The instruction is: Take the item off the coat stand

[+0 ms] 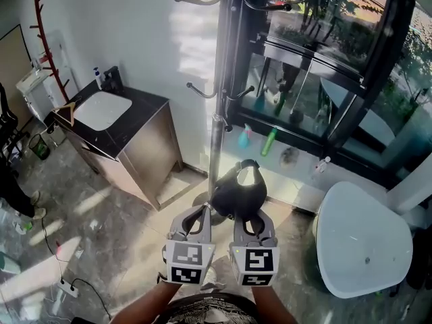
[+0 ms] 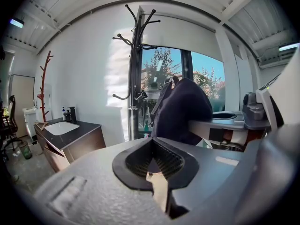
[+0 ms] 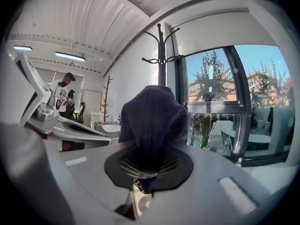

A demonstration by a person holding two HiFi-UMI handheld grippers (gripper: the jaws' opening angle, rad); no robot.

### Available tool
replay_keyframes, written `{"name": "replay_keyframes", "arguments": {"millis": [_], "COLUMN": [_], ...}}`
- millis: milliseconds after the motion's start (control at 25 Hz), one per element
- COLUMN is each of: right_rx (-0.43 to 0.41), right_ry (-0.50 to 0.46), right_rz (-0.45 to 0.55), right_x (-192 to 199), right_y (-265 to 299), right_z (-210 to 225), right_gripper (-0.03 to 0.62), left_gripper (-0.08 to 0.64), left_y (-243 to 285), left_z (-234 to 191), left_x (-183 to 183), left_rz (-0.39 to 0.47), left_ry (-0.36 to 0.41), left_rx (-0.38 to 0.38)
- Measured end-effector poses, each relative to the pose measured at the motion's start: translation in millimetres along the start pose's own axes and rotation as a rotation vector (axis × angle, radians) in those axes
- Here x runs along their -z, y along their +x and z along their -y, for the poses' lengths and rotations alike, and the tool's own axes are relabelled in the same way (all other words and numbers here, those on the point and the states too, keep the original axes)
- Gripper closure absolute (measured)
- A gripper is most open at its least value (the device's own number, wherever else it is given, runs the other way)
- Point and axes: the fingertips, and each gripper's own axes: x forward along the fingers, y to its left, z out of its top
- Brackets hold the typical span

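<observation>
- Cap (image 1: 236, 194), dark and soft, hung from the right gripper (image 1: 251, 221), whose jaws were clamped on a fold of its cloth at the lower edge.
- It was off the stand (image 1: 216, 133): no hook touched it, and from the left gripper view it sat beside the pole, apart from it.
- Left gripper (image 1: 197, 216) was just beside the cap with its jaws together and nothing between them.
- Judged by its slump, the cap was light and limp, and would fold or swing rather than hold its shape.
- The cloth looked matte, not slippery, so a pinch should hold.
- Its brim or the strap loop at the top seemed the firmer places to grip; a thin fold could slide out.
- Nothing about it looked fragile.
</observation>
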Motion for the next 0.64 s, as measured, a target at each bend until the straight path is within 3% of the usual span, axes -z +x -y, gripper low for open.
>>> {"name": "replay_keyframes", "arguments": {"millis": [640], "right_rx": [0.018], "right_ry": [0.015], "right_rz": [0.001], "right_x": [6.5], "right_y": [-30.3], "right_z": [10.7], "right_gripper": [0.565], "left_gripper": [0.555], "left_y": [-12.6], "left_z": [28.1], "left_x": [1.2], "left_rz": [0.011], "left_ry": [0.013], "left_rx": [0.019]}}
